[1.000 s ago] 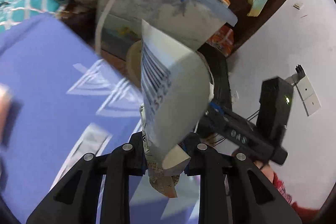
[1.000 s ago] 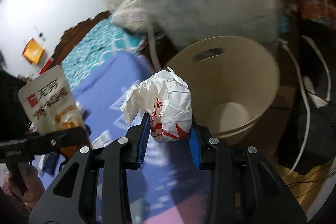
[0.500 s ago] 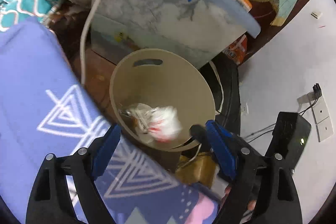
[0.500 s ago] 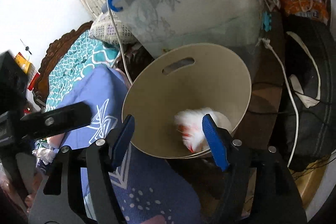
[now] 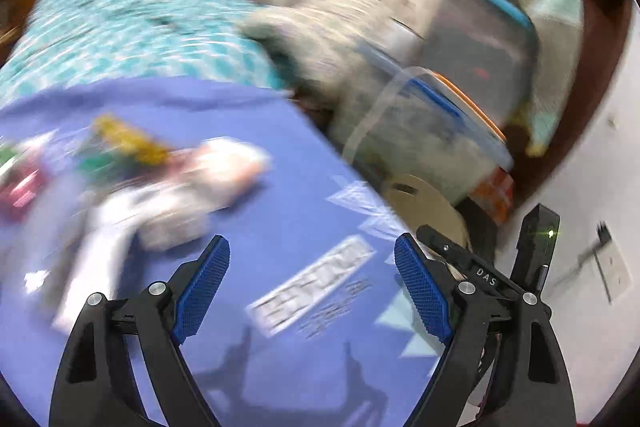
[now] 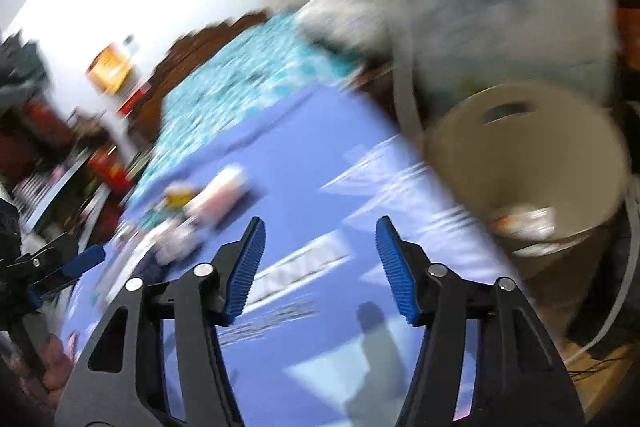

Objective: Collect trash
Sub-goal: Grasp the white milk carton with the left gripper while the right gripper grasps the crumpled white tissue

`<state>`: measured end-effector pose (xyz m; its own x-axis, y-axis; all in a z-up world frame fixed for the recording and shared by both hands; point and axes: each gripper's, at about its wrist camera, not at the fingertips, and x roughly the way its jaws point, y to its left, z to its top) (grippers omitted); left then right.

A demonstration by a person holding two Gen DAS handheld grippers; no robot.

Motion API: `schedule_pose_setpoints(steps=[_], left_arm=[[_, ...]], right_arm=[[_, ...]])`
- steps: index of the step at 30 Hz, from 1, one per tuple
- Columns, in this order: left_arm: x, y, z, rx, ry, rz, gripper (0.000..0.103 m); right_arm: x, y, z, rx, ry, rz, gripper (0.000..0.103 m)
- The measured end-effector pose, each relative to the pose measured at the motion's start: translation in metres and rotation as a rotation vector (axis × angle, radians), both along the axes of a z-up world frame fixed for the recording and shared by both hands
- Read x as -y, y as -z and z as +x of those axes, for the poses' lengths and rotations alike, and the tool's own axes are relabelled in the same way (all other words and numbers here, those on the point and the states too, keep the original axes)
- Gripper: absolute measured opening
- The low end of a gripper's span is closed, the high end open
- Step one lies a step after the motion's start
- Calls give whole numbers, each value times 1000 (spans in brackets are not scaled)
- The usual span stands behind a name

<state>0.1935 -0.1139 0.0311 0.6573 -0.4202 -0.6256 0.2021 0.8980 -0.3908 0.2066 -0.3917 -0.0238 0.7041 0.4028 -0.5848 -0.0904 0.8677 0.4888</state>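
Both views are motion-blurred. My left gripper [image 5: 312,263] is open and empty above the blue patterned cloth [image 5: 288,187]. Several pieces of trash [image 5: 180,183], white, yellow, green and red, lie on the cloth ahead and to its left. My right gripper [image 6: 320,247] is open and empty over the same cloth [image 6: 304,163]. The beige bin [image 6: 528,151] stands to its right with dropped trash [image 6: 524,219] inside. The bin's rim [image 5: 424,195] shows at the cloth's right edge in the left wrist view. The trash pile [image 6: 200,211] lies ahead left of the right gripper.
A clear storage box with a blue handle and orange lid [image 6: 500,7] stands behind the bin. A teal patterned bed [image 5: 120,31] lies beyond the cloth. A white cable [image 6: 404,83] hangs beside the bin. The other gripper [image 5: 492,267] shows at right.
Both grippers dropped their trash into the bin earlier, then swung left, away from the bin toward the trash on the cloth. Both stay open.
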Motion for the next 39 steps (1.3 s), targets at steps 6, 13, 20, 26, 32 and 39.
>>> schedule_pose_setpoints(steps=[6,13,20,26,32,39], left_arm=[[-121,14,-53,-46,-255,-56,80],[-195,27,-96,-62,-404,-70,79],[-163,33,-94,-43,-259,-39,78],[-124,39,-71,-48,-151,-3,78],[-95,50,-50,-88,-92,0,78],[-70,60,-14,-77,-136,197,78]], right_arm=[[-123,11,5,-61,-218,25,57],[-212,7,36,-19,-278,-130,61],[-224,34,86,-122,-314,-104,55],[-200,23,31,-72,-342,-85,49],[-176,9,-27,-7,-394,-70,50],[-152,29,-34,-46,-342,-89,51]])
